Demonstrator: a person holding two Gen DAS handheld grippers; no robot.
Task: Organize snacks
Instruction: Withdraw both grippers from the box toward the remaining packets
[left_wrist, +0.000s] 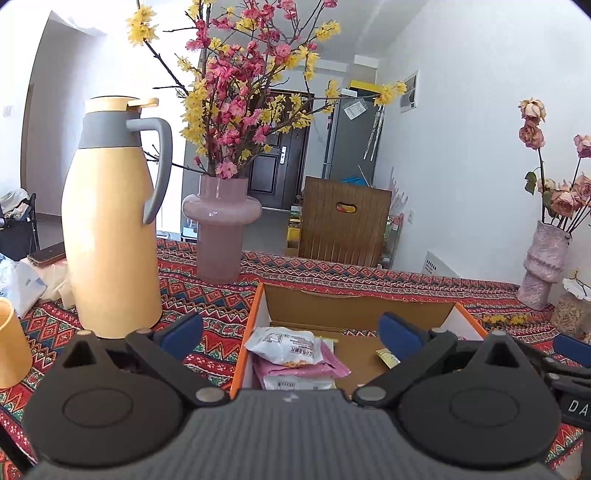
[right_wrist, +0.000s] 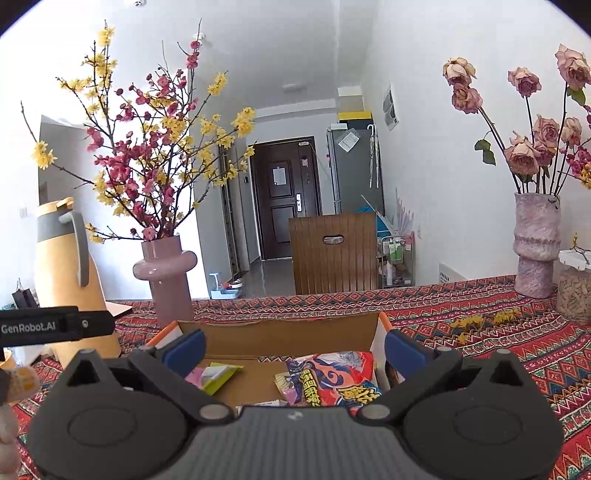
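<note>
Snacks (right_wrist: 332, 380) in the box (left_wrist: 354, 306) by the vase (left_wrist: 219, 236) | left tongs (left_wrist: 291, 328), right tongs (right_wrist: 293, 349) apart, empty, over box | none loose on table (right_wrist: 480, 343); looks nearly done
</note>
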